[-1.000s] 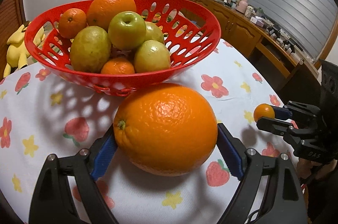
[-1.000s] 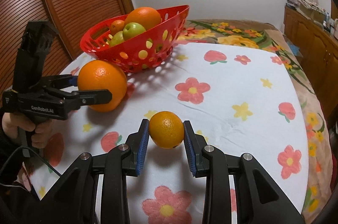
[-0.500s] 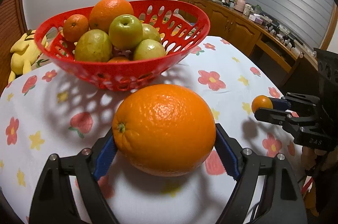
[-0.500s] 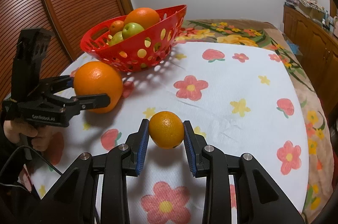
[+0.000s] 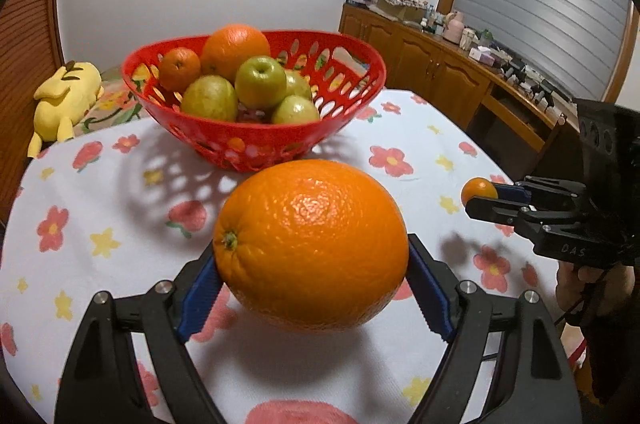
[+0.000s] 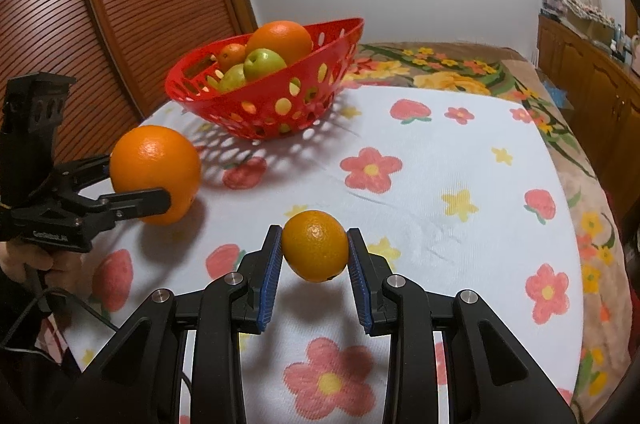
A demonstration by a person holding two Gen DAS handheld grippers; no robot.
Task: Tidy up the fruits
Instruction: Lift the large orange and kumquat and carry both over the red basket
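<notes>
My left gripper (image 5: 312, 288) is shut on a large orange (image 5: 312, 244) and holds it just above the floral cloth, in front of the red basket (image 5: 248, 139). The basket holds oranges, green apples and pears. My right gripper (image 6: 314, 256) is shut on a small orange (image 6: 315, 246), lifted above the cloth. In the right wrist view the left gripper (image 6: 132, 201) with the large orange (image 6: 156, 173) is at left, near the basket (image 6: 272, 111). In the left wrist view the right gripper (image 5: 486, 201) with the small orange (image 5: 478, 189) is at right.
A yellow plush toy (image 5: 66, 99) lies behind the table at far left. A wooden sideboard (image 5: 440, 71) with clutter runs along the right wall. A slatted wooden door (image 6: 132, 7) stands behind the basket. The tablecloth (image 6: 440, 183) covers the round table.
My left gripper has drawn back and risen with the large orange, so the basket looks farther away. My right gripper has lifted the small orange slightly.
</notes>
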